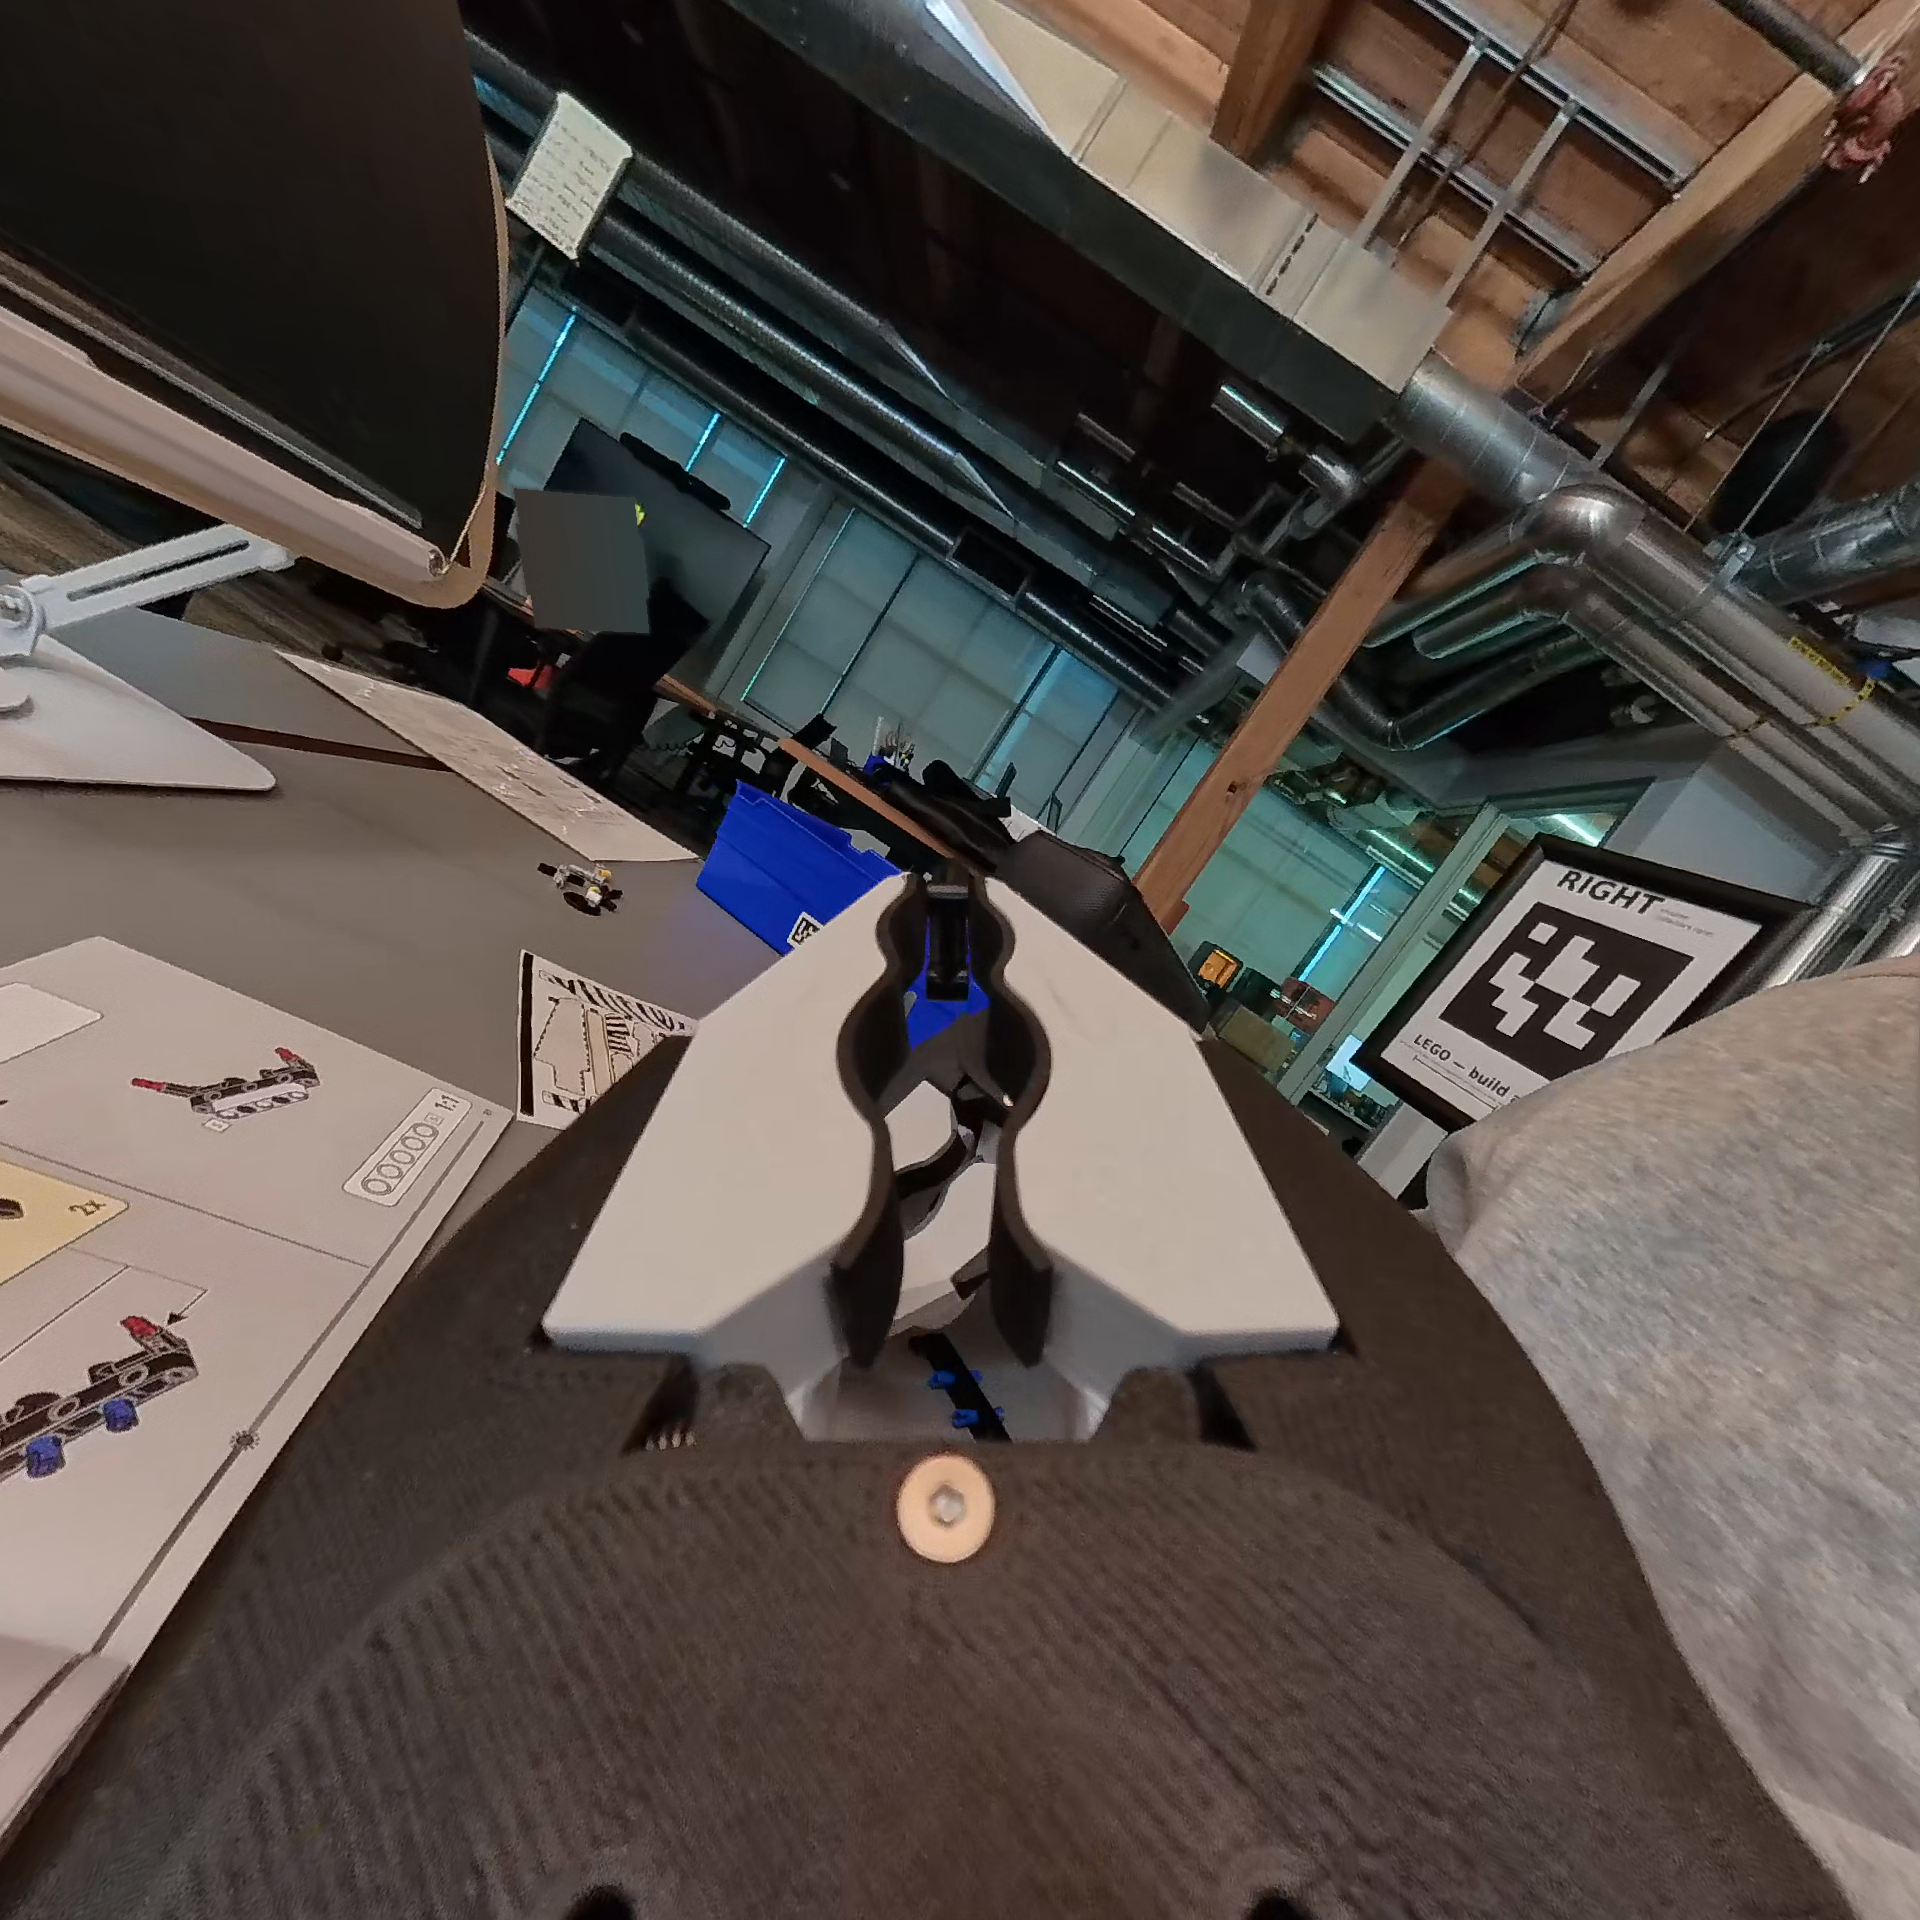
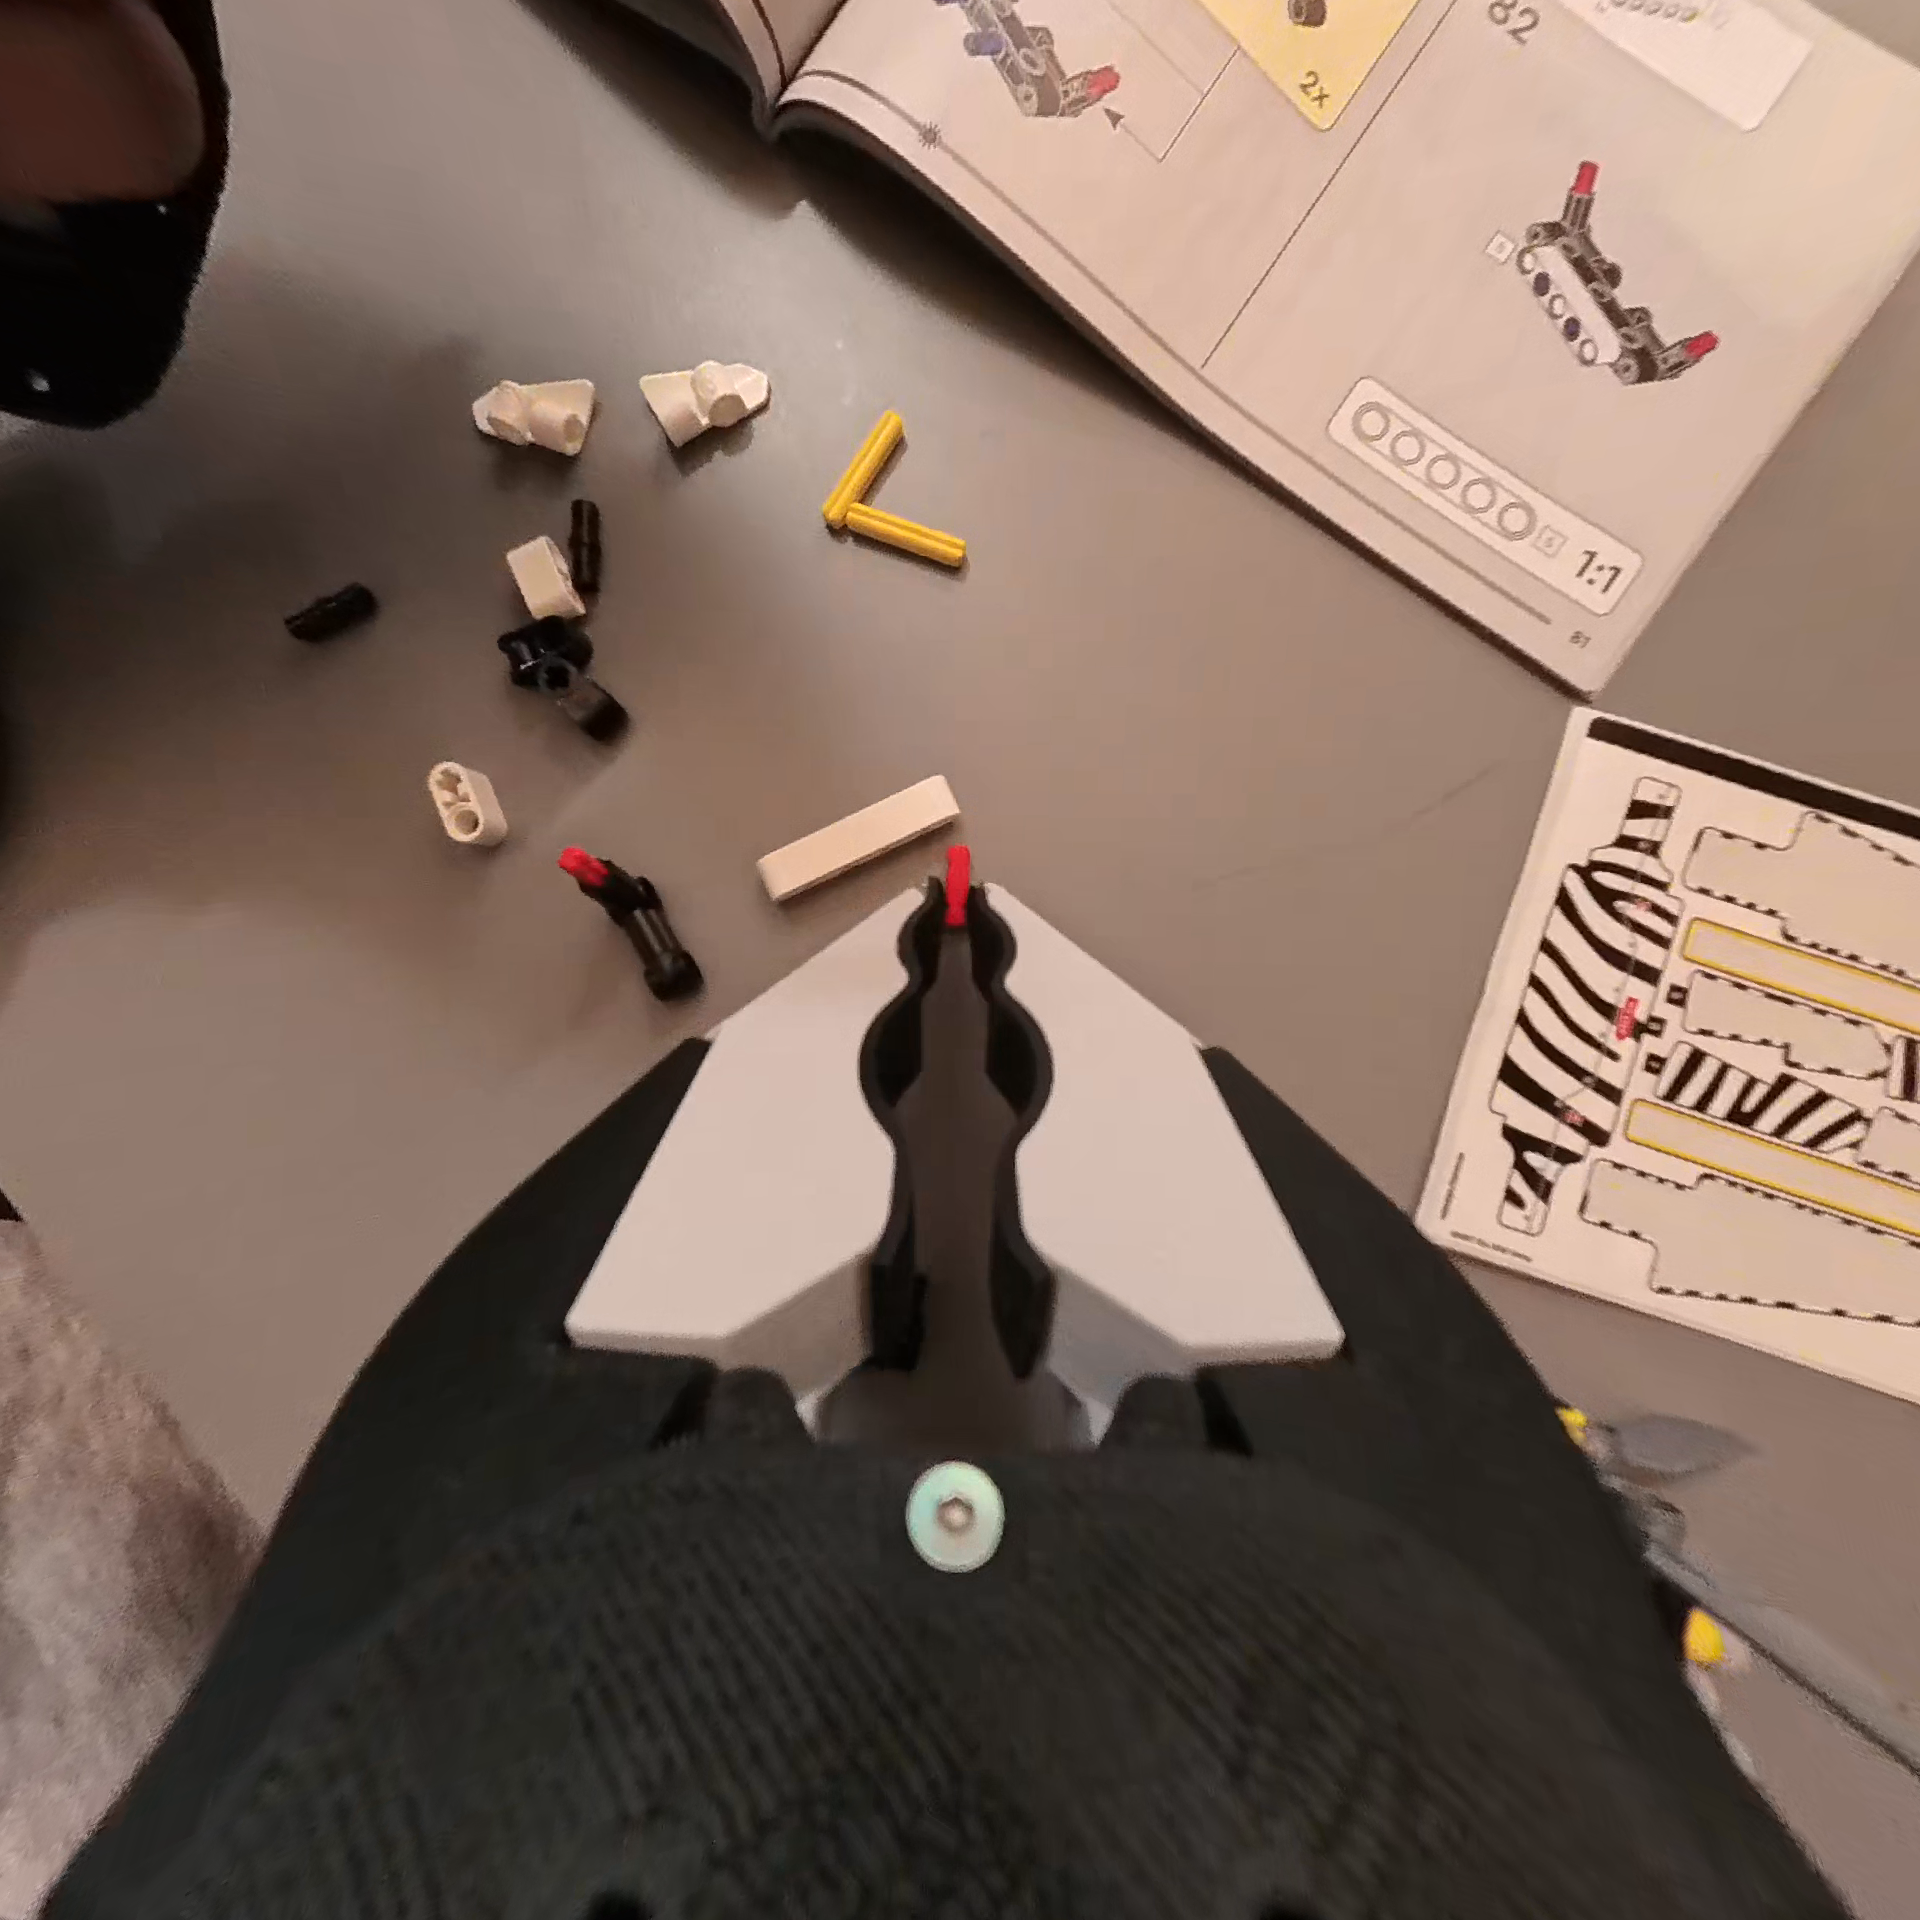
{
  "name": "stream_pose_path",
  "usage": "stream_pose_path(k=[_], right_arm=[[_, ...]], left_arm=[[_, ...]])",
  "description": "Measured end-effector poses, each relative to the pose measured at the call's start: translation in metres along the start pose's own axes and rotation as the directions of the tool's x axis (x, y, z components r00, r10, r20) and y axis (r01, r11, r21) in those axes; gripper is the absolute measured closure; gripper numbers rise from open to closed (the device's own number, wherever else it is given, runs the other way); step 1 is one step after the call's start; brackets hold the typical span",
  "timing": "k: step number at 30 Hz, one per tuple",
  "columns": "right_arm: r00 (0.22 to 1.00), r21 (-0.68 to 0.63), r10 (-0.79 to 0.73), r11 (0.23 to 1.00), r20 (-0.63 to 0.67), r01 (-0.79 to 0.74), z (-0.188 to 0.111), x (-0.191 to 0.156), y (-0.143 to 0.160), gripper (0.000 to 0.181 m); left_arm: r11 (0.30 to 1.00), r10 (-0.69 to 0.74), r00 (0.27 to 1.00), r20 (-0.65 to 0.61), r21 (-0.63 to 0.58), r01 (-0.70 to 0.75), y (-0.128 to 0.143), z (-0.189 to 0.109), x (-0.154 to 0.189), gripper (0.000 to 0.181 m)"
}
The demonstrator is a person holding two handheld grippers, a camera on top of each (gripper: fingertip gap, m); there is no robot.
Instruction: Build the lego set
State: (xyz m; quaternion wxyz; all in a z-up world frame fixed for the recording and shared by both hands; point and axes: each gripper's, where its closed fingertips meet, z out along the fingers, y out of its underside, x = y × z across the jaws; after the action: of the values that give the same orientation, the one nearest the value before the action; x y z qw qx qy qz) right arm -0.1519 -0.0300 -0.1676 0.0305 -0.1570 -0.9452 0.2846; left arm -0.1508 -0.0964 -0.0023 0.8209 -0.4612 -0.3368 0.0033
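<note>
My left gripper [image 1: 948, 914] is raised and tilted upward, shut on a small black lego piece [image 1: 945, 940]. My right gripper [image 2: 956, 896] points down at the grey table and is shut on a short red pin [image 2: 956, 881]. Just beyond it lies a white beam [image 2: 858, 836]. To its left lies a black connector with a red pin [image 2: 629, 914]. Farther off lie two yellow axles [image 2: 883, 499], several white pieces [image 2: 535, 416] and black connectors [image 2: 551, 660]. The open instruction booklet [image 2: 1403, 208] lies at the far right; it also shows in the left wrist view [image 1: 208, 1247].
A sticker sheet [image 2: 1714, 1039] lies at the right of the table. A small built assembly [image 1: 582, 883] sits farther out on the table. A monitor stand [image 1: 114, 717], a blue bin [image 1: 790, 862] and a framed marker sign [image 1: 1558, 987] stand around. A grey sleeve [image 1: 1714, 1351] is at the right. One gripper's finger ends stand about 15 cm off the other's.
</note>
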Motion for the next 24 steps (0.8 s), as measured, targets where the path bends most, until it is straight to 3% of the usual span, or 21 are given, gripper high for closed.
stream_pose_path(k=[8, 11, 14, 17, 21, 24], right_arm=[[0.999, 0.048, -0.037, 0.998, -0.039, 0.039, -0.009, 0.008, -0.009, 0.180], [0.988, 0.164, -0.095, 0.980, -0.120, 0.114, -0.039, 0.016, -0.034, 0.180], [0.951, 0.340, -0.206, 0.898, -0.233, 0.278, -0.083, 0.010, -0.071, 0.180], [0.841, 0.363, -0.320, 0.793, -0.436, 0.489, -0.118, 0.004, -0.093, 0.180], [0.617, 0.190, -0.447, 0.690, -0.647, 0.699, -0.133, -0.001, -0.102, 0.180], [0.464, 0.058, -0.530, 0.611, -0.710, 0.789, -0.132, -0.011, -0.103, 0.180]], left_arm=[[1.000, -0.015, 1.000, -0.027, -0.018, 0.015, 0.003, 0.002, 0.003, 0.177], [0.997, -0.079, 0.993, -0.085, -0.033, 0.076, 0.006, 0.003, 0.007, 0.177], [0.984, -0.172, 0.970, -0.172, -0.066, 0.163, 0.011, 0.005, 0.016, 0.176], [0.954, -0.298, 0.926, -0.232, -0.116, 0.278, 0.020, 0.009, 0.019, 0.177], [0.922, -0.386, 0.869, -0.309, -0.143, 0.359, 0.022, 0.012, 0.026, 0.176], [0.920, -0.392, 0.858, -0.333, -0.162, 0.358, 0.025, 0.013, 0.031, 0.176]])
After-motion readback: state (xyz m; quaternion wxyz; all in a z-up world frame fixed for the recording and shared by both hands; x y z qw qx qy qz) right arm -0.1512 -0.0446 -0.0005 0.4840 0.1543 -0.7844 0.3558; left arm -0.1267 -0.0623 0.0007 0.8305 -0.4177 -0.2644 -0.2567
